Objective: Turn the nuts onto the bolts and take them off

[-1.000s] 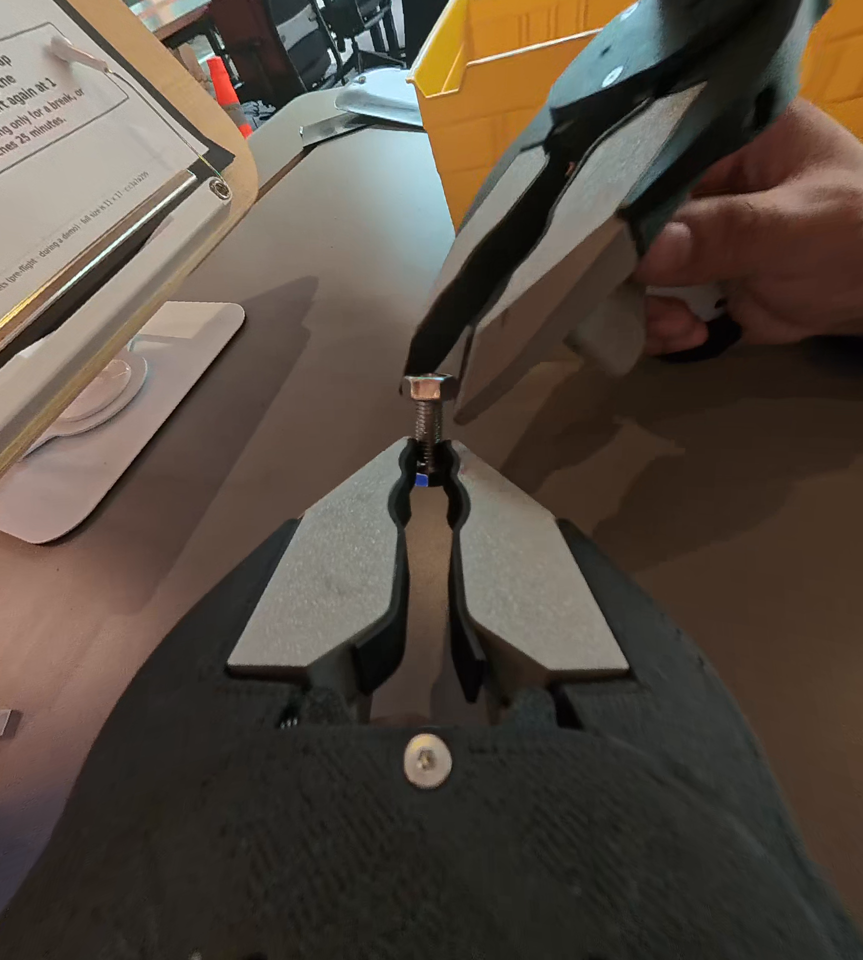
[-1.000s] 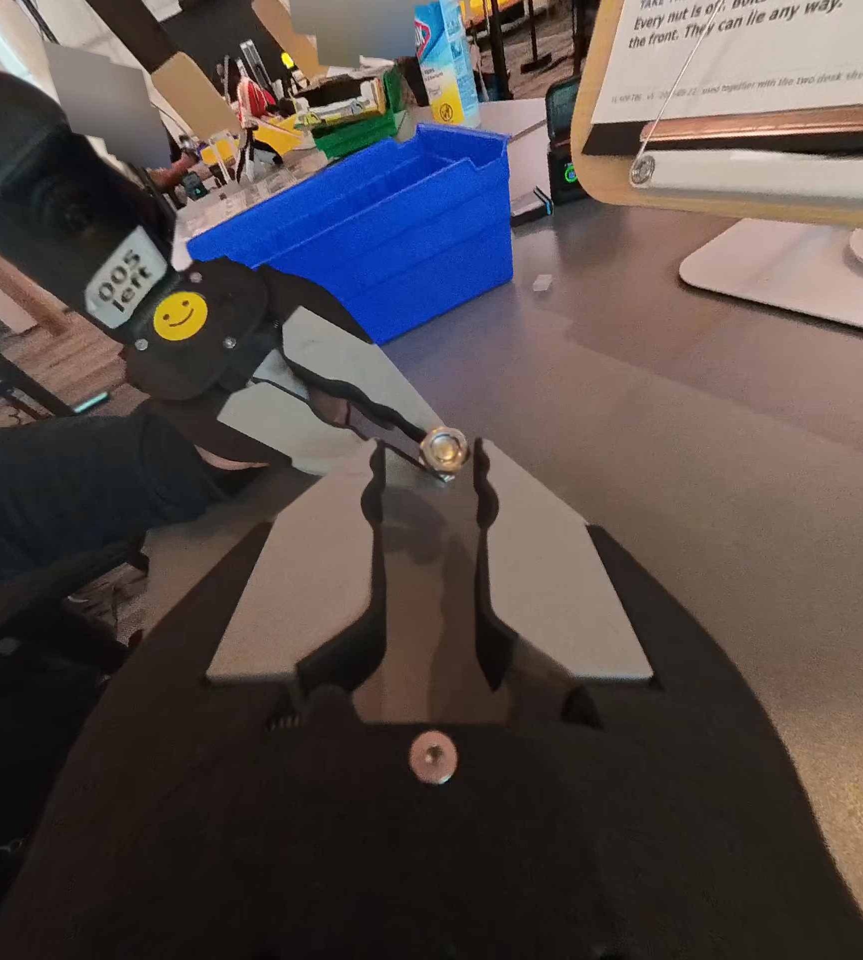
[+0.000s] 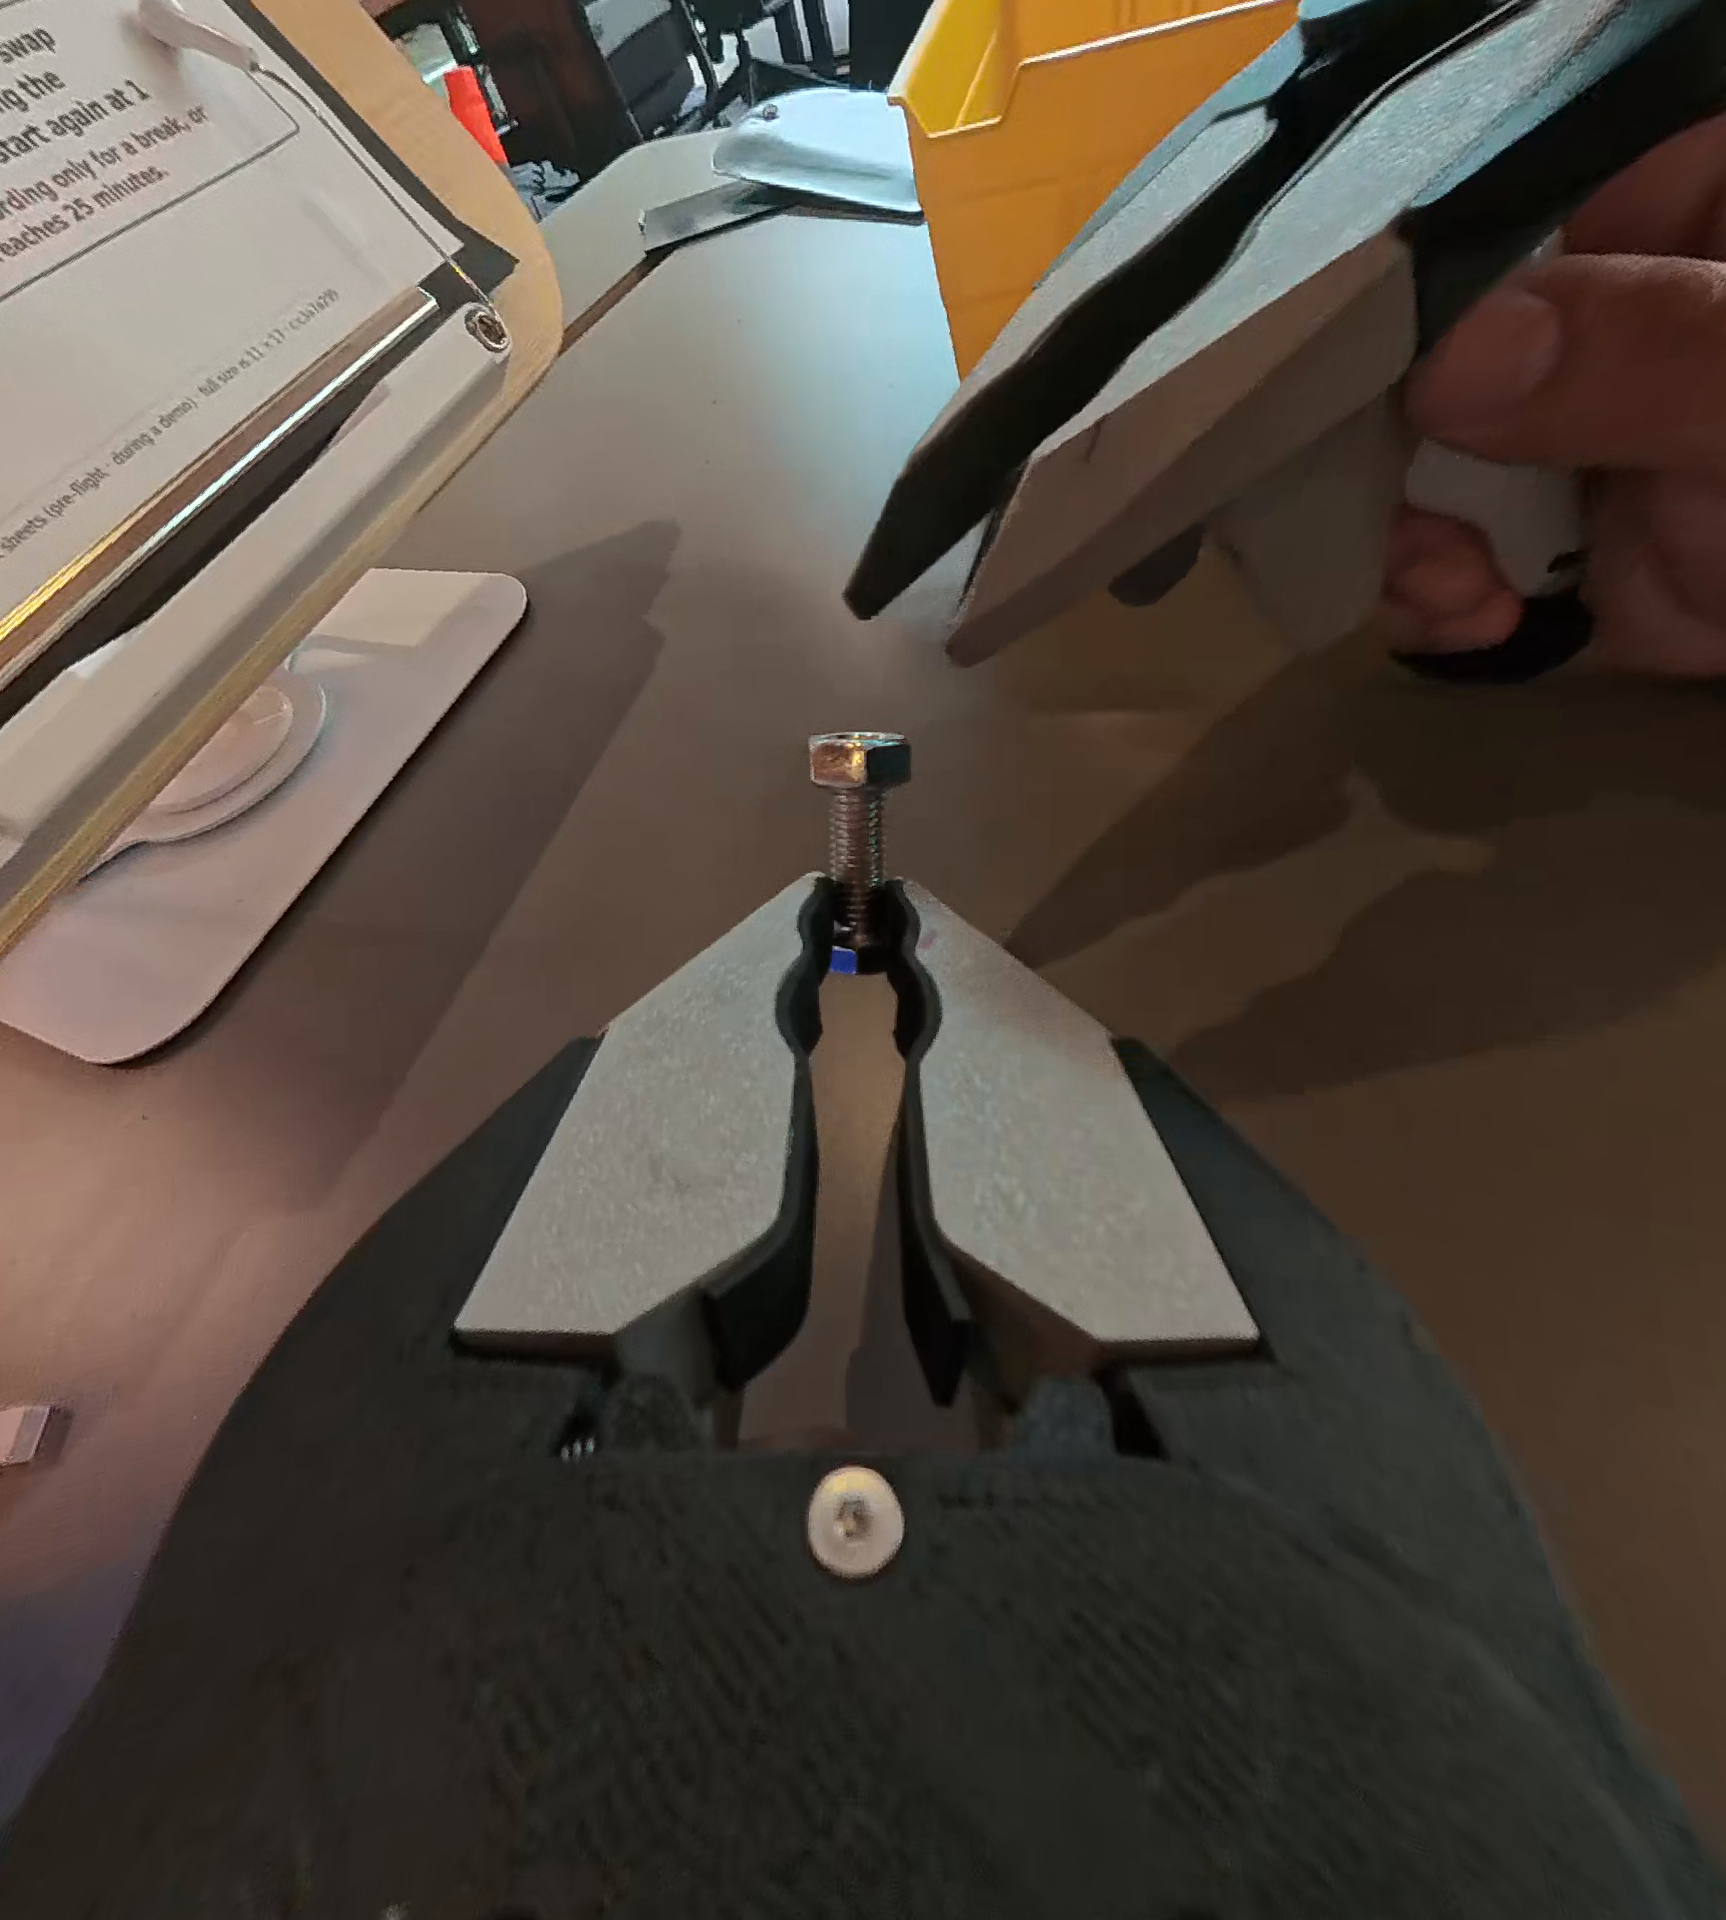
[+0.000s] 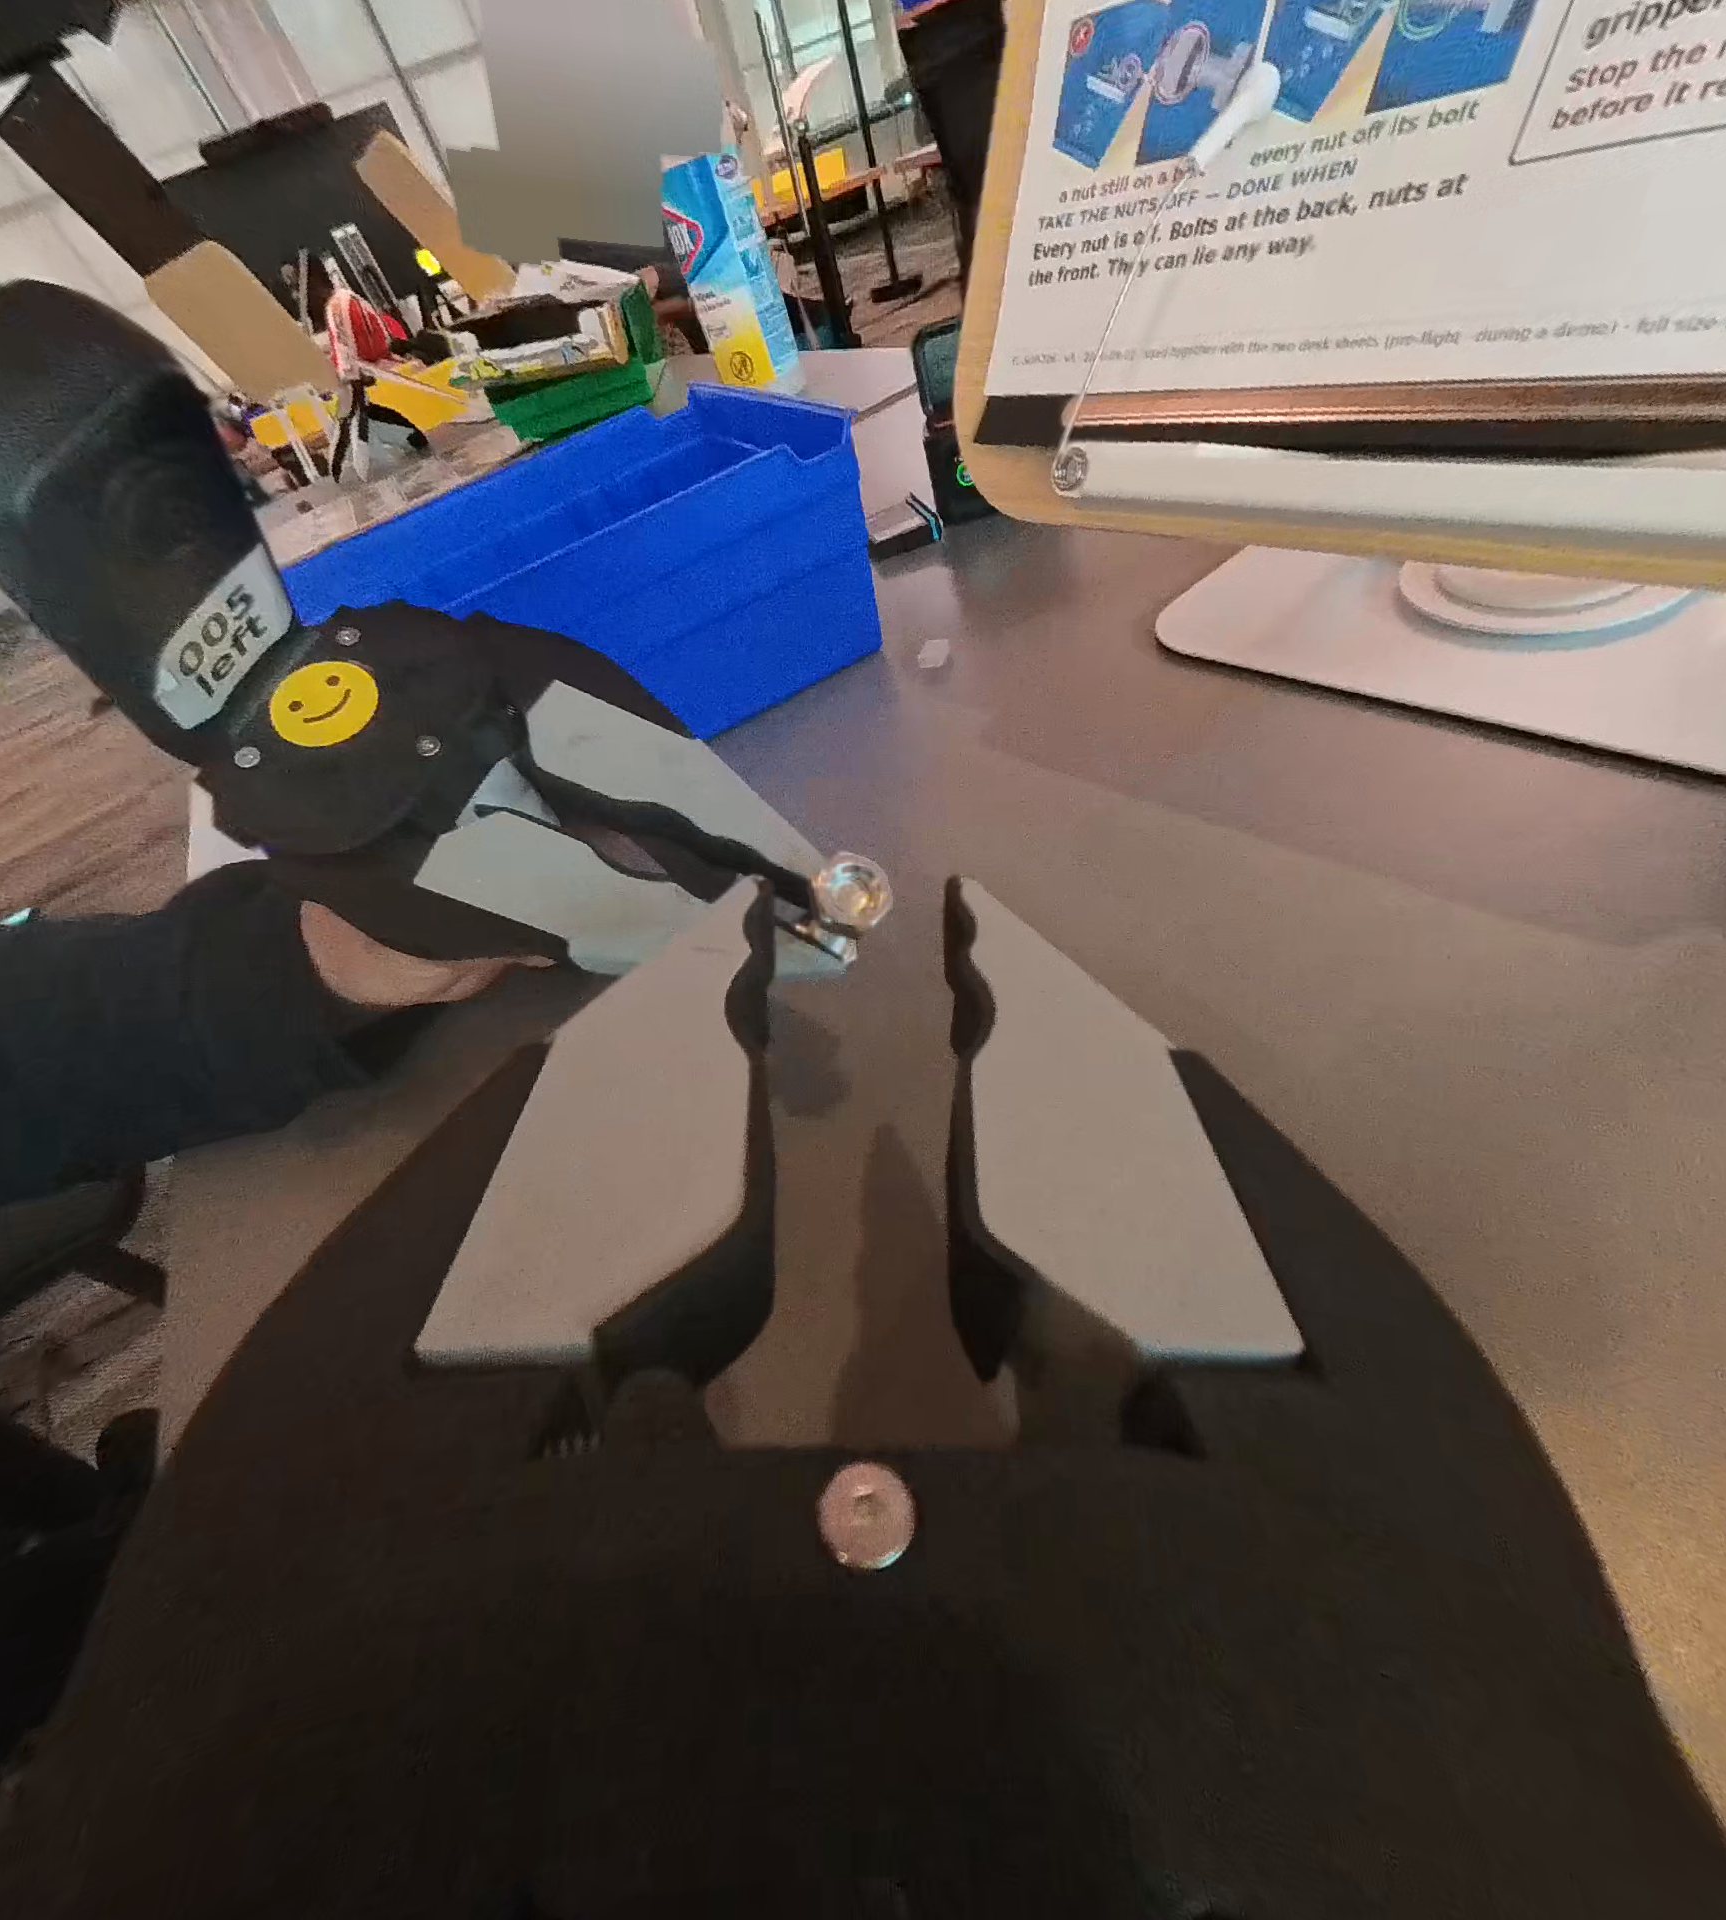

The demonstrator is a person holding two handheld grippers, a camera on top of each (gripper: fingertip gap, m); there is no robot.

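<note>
Our left tool [image 3: 859, 914] clenches the bolt [image 3: 857, 821] only at its tip; the released right tool [image 4: 854, 914] could knock it askew.

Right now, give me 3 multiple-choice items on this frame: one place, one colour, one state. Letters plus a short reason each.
1. Where is the bolt?
A. lying on the table
B. upright in the left gripper's tips
C. inside the yellow bin

2. What colour is the bin behind the left gripper in the right wrist view?
A. blue
B. red
C. white

3. How is the right gripper?
A. shut on the bolt
B. shut on nothing
C. open, off the bolt

Key: 1 B, the left gripper pinches the threaded shank, head up. 2 A, its walls are plain blue. 3 C, a clear gap shows between its fingers, with the bolt head just beyond the tips, untouched.
</note>
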